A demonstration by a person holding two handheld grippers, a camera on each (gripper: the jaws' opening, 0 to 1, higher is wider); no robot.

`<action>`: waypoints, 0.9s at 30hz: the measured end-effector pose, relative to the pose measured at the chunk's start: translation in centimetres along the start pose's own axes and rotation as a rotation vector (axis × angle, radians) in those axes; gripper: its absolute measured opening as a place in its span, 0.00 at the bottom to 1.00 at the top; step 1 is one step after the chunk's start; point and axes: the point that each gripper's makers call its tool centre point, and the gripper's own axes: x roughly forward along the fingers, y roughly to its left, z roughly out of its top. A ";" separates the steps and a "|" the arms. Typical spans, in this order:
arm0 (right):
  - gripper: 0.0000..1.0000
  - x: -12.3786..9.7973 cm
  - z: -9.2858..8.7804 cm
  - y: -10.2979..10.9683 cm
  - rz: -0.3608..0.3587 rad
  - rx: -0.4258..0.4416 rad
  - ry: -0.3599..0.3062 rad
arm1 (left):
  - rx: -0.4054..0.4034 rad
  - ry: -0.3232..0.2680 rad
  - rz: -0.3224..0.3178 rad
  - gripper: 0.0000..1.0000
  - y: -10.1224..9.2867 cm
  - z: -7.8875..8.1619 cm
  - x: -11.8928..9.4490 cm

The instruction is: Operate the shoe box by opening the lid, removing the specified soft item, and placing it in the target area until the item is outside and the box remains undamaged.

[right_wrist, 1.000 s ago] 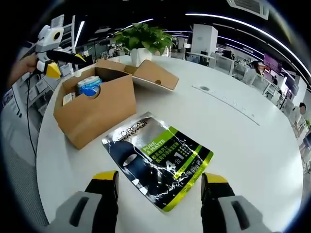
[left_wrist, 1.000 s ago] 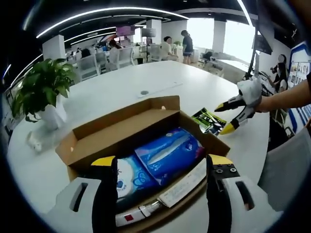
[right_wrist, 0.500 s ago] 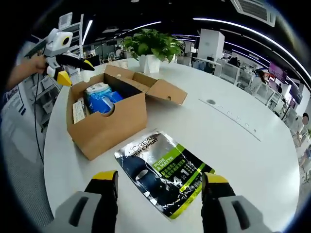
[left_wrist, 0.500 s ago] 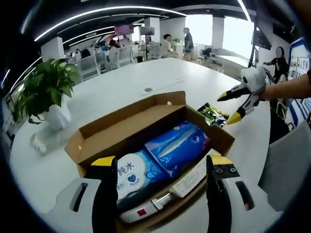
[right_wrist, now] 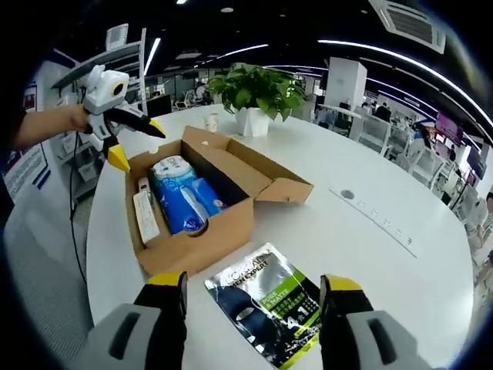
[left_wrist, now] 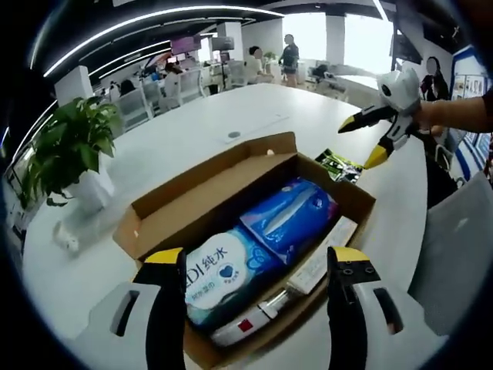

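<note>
Two grippers' jaws wide apart, empty, mask sachet [right_wrist: 271,304] on table between right gripper [right_wrist: 253,291] jaws

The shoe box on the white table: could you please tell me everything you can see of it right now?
The shoe box is plain brown corrugated cardboard, open, its hinged lid folded back and resting on the white table. A round finger hole marks the end wall facing the right gripper view. Inside lie a white wet-wipes pack, a blue soft pack and a long white item along one wall. Neither gripper touches it; a black-and-green sachet lies just beside it.
</note>
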 end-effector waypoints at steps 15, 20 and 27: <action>0.69 1.3 3.5 3.2 0.089 -0.073 -0.020 | 0.115 0.057 -0.052 0.73 0.6 -0.8 0.3; 0.69 2.0 4.6 4.2 0.123 -0.096 -0.032 | 0.195 0.097 -0.089 0.73 0.7 -1.6 0.5; 0.68 2.9 5.7 5.3 0.158 -0.115 -0.044 | 0.257 0.127 -0.110 0.71 1.5 -1.7 0.8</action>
